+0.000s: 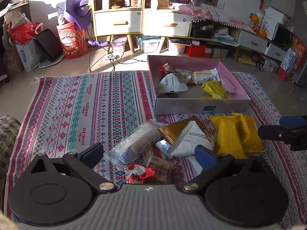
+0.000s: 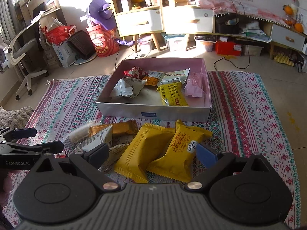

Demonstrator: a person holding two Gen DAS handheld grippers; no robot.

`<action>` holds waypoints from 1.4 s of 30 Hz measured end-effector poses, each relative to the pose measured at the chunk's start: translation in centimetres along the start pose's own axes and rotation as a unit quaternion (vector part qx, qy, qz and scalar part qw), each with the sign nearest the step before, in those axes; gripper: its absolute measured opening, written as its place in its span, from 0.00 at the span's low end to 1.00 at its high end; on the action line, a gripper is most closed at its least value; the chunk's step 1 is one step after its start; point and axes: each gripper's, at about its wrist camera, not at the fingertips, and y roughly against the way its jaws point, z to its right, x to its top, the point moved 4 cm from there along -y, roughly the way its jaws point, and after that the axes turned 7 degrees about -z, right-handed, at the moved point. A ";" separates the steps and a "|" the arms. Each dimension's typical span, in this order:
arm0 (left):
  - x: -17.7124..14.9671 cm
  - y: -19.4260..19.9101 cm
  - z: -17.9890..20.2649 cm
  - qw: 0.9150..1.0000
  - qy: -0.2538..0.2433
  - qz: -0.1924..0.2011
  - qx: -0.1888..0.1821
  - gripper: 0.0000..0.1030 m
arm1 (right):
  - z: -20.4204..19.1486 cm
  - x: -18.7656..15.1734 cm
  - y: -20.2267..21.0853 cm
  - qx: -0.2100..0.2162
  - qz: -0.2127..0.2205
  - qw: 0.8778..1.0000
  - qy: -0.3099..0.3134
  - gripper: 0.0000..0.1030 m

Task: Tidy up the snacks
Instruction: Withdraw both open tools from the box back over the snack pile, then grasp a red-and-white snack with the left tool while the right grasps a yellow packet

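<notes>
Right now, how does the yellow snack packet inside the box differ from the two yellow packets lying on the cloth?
The yellow packet in the box lies flat inside the box, among other snacks, and looks slimmer. The two yellow packets on the cloth look plumper, overlap each other and sit outside, in front of the box. All are sealed yellow wrappers with printed text.

Ahead of the tool: cloth (image 1: 76, 103) striped in red, teal and white geometric bands; box (image 2: 153, 113) silver outside, pink inside. Between the fingers: two yellow packets (image 2: 163, 153). Left of them: white packet (image 1: 188, 140), gold-brown packet (image 2: 122, 127), red-and-white wrapper (image 1: 138, 174).
</notes>
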 end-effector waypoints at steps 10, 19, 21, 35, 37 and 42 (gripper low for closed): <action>-3.4 0.2 -0.7 1.000 -0.010 -0.026 -0.008 1.00 | 0.2 -2.5 -0.3 0.017 -0.018 1.000 -0.003 0.95; -4.9 0.0 -2.8 0.998 0.018 -0.052 0.003 1.00 | 0.5 -3.9 -1.4 0.003 -0.049 0.999 -0.005 0.95; -5.0 -0.2 -3.1 0.998 0.026 -0.060 0.001 1.00 | 0.5 -3.9 -1.5 0.004 -0.051 0.999 -0.008 0.95; -4.7 -1.5 -2.8 0.998 0.030 -0.060 -0.012 0.80 | -1.8 -1.6 -1.8 0.045 -0.023 0.999 0.006 0.68; -4.7 -1.9 -3.0 0.998 0.033 -0.058 -0.010 0.77 | -2.0 -1.4 -2.3 0.051 -0.025 0.998 0.006 0.64; -4.7 -2.8 -3.1 0.997 0.042 -0.062 -0.023 0.65 | -2.2 -1.0 -4.0 0.042 -0.032 0.999 0.002 0.57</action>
